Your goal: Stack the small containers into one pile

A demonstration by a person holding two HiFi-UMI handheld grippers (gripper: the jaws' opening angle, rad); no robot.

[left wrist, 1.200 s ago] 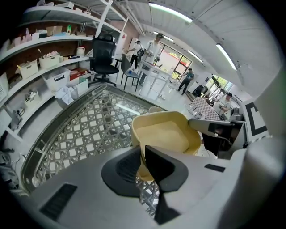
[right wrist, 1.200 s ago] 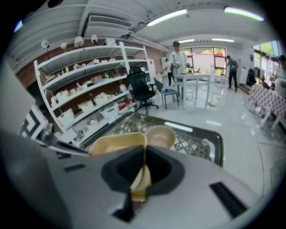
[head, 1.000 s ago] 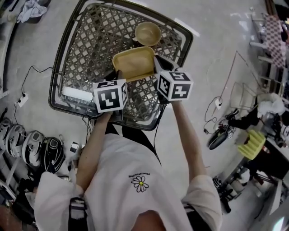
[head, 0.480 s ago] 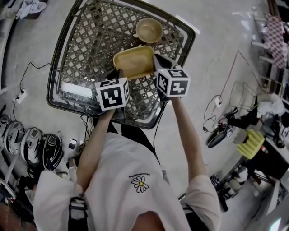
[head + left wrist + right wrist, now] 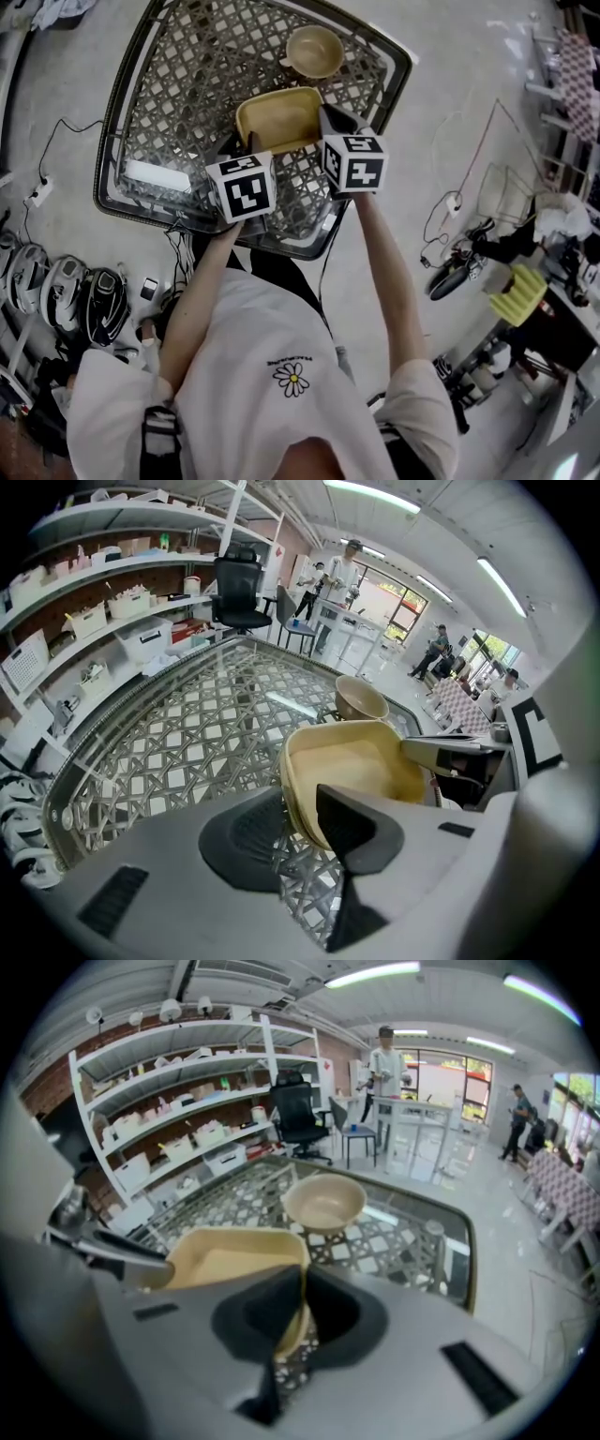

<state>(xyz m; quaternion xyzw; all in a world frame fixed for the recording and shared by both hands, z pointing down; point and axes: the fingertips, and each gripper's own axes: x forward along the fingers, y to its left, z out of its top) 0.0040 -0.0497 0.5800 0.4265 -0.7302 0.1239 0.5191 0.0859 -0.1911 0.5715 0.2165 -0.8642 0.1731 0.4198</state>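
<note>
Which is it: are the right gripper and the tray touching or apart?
Touching. The right gripper view shows the right gripper pinching the rim of the tray.

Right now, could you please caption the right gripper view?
Right hand-held gripper clamps the rim of the yellow tray; round bowl beyond on the lattice table.

No legible text, numbers or brand names from where I stand.

- White shirt (image 5: 281, 328): one short line of small dark print (image 5: 286, 360) just above a daisy emblem (image 5: 292, 381). Too small to read.
- Left marker cube (image 5: 242, 187) and right marker cube (image 5: 354, 162): black-and-white square code patterns on the visible faces. No letters or digits.
- Shelf boxes (image 5: 141, 635) in the left gripper view: pale patches on some fronts, too blurred to read.
</note>
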